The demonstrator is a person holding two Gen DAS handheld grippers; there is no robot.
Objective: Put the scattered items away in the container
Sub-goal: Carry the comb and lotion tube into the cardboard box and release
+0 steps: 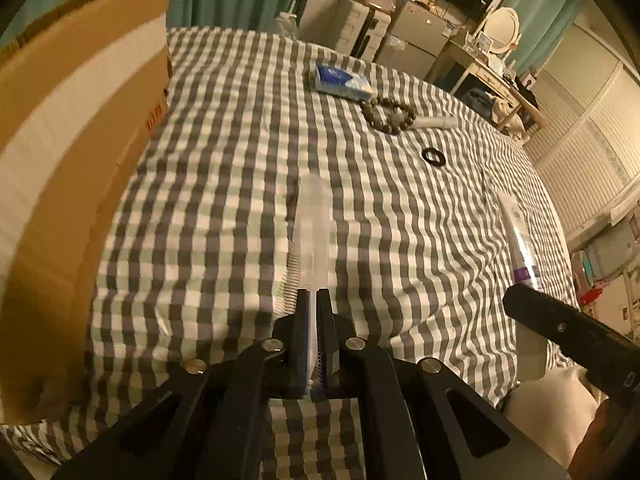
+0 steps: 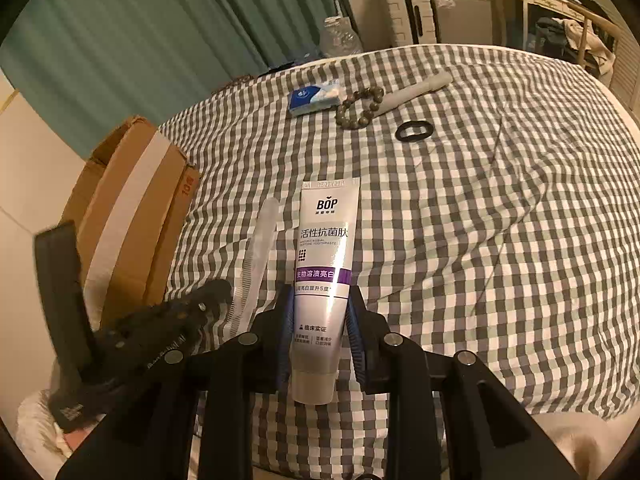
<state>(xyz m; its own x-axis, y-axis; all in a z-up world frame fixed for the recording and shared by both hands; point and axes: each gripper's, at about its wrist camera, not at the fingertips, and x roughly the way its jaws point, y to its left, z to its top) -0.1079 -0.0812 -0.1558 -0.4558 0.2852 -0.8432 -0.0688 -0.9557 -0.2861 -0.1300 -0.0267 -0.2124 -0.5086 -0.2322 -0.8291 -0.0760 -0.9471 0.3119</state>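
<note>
– what was scattered on the checked bed?
– a blue tissue pack (image 2: 314, 98), a bead bracelet (image 2: 359, 109) touching a pale tube (image 2: 416, 89), and a black ring (image 2: 413, 131) nearby.
– and the rest?
– a clear comb (image 1: 313, 229) and a white toothpaste tube (image 2: 323, 280) were held up; the cardboard box (image 2: 132, 224) stood open at left.

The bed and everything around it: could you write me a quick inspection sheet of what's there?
Surface: checked bedspread, wrinkled.
Job's things: cardboard box at bed's left edge; toothpaste tube and clear comb held; tissue pack, bead bracelet, pale stick, black ring lying farther back.
Clutter: nothing seen beyond these.
Grippers: left gripper shut on comb; right gripper shut on tube.
Cables: wires on the far wall.
Surroundings: green curtain, suitcase, desk with mirror.
</note>
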